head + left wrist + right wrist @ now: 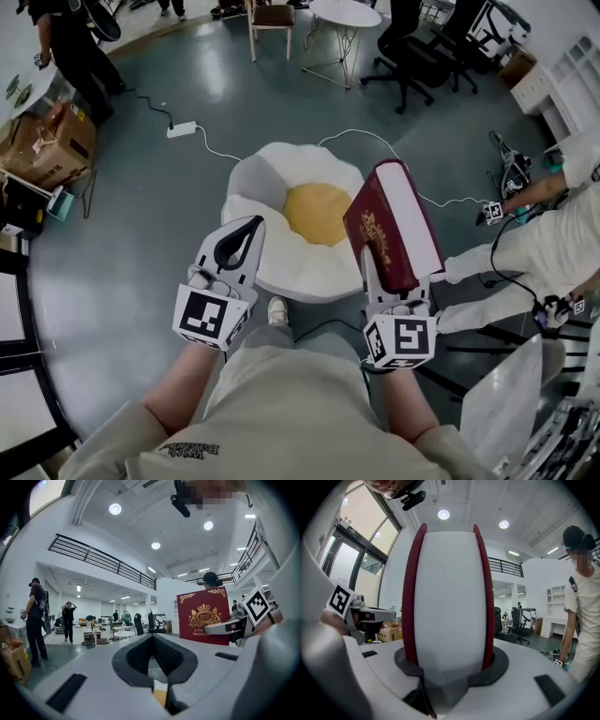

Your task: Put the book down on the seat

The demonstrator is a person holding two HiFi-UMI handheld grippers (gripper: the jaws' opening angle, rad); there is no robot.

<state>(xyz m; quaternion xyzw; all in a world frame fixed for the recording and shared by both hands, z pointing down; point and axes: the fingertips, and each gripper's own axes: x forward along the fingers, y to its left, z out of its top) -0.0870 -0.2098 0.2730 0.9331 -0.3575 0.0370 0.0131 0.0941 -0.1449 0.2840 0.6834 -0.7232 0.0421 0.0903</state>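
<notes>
Two grippers: my right gripper [375, 272] clamps the red book [394, 225] upright above the seat [272, 183]'s right edge, my left gripper [234, 246] is closed and empty, so I'd tip it flat and lower gently.

Head view looks steeply down from above onto seat [272, 178] and book [380, 234], mid distance. Left gripper view faces level across the room, book [202, 616] near at right. Right gripper view tilts upward, same book [449, 597] filling it close up.

Bright ceiling spotlights, window glare, fisheye edges, dark corners.
</notes>
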